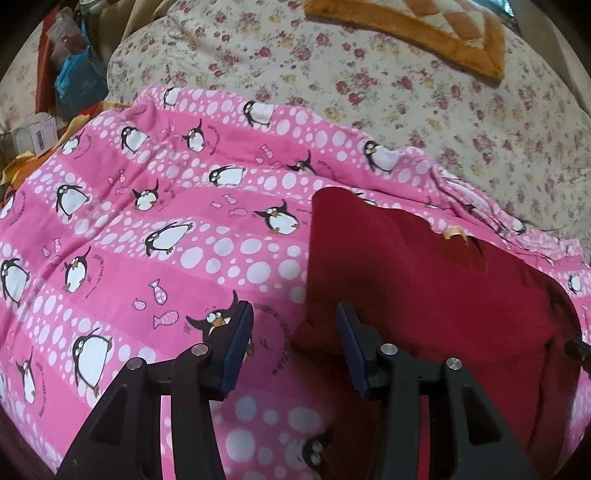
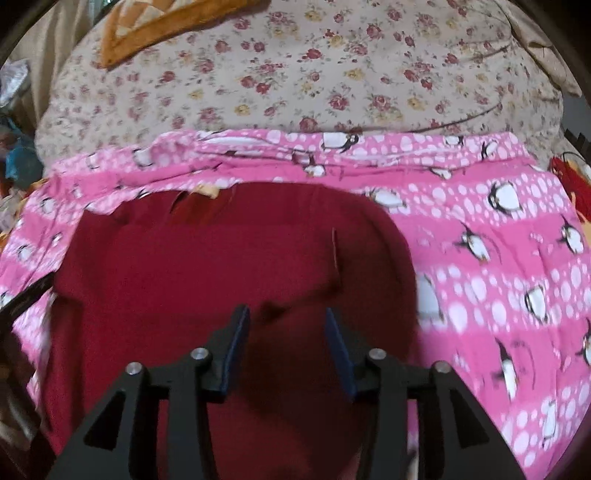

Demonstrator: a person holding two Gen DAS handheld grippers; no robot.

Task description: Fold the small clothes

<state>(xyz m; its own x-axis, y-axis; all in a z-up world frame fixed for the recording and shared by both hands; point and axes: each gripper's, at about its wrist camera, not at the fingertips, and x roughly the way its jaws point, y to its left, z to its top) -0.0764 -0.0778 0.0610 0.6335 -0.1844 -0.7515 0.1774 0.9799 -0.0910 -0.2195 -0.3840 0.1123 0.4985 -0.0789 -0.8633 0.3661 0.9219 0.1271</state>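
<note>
A dark red garment (image 1: 424, 277) lies partly folded on a pink penguin-print sheet (image 1: 166, 221). It has a straight left edge, and a small yellow tag (image 1: 456, 232) shows near its far edge. My left gripper (image 1: 295, 332) stands open over the garment's near-left corner. Pink sheet and the red edge show in the gap, with nothing pinched. In the right wrist view the red garment (image 2: 221, 266) fills the middle. My right gripper (image 2: 288, 328) hangs open just above the garment, its blue pads (image 2: 236, 343) clear of the cloth.
Floral bedding (image 1: 406, 92) rises behind the pink sheet (image 2: 498, 258). An orange-bordered quilted blanket (image 1: 424, 29) lies on it at the back. Bags and boxes (image 1: 74, 81) are piled at the far left. Red and yellow cloth (image 2: 569, 181) sits at the right edge.
</note>
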